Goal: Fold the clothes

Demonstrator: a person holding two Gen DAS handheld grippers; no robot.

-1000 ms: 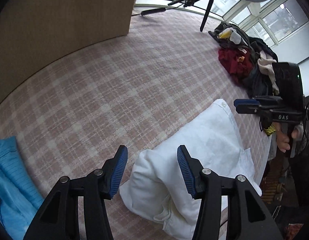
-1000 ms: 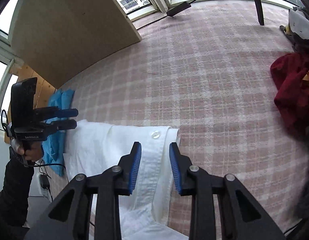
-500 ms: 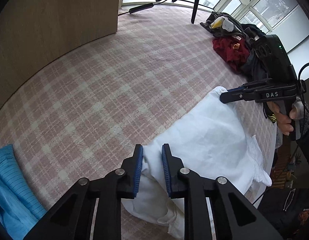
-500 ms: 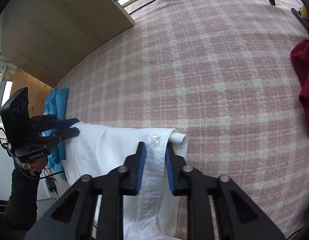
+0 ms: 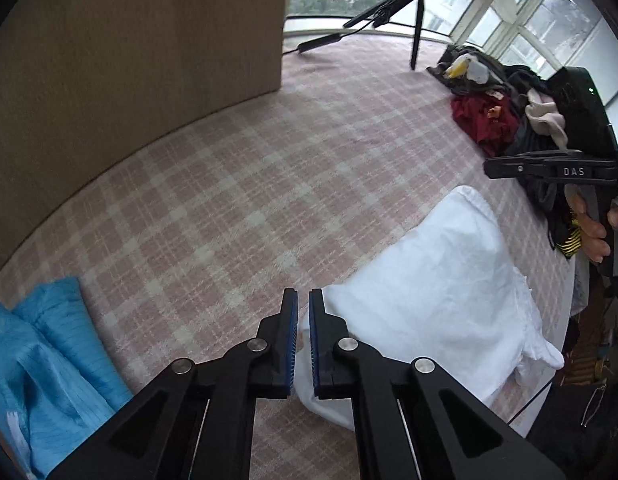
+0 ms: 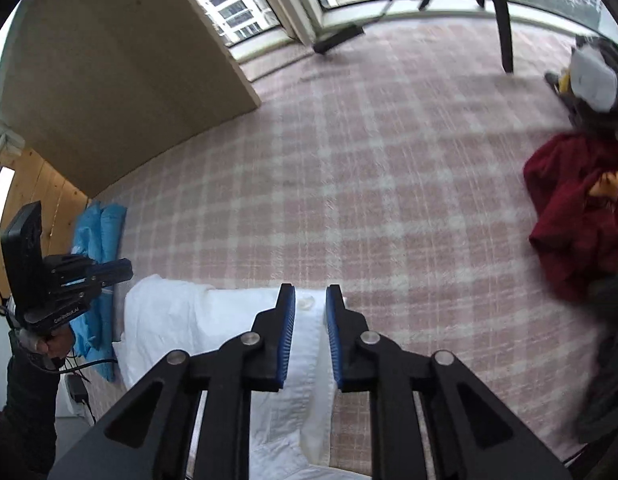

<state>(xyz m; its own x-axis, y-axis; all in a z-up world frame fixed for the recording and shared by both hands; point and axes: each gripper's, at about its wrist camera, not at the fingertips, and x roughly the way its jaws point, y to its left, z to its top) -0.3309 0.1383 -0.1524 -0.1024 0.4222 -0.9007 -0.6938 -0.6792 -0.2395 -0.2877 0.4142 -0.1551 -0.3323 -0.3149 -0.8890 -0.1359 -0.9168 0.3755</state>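
A white shirt lies partly folded on the pink plaid bed cover. My left gripper is shut on the shirt's left corner. My right gripper is closed on the shirt's buttoned edge, with cloth filling the narrow gap between the jaws. The right gripper also shows in the left wrist view, held at the shirt's far corner. The left gripper shows in the right wrist view at the shirt's left end.
A folded blue garment lies at the left, also in the right wrist view. A heap of dark red and black clothes sits at the right. A tan headboard panel and a tripod stand behind.
Both grippers closed from open onto the shirt's edges. Both now hold the cloth a little higher and nearer, and the shirt has bunched between them.
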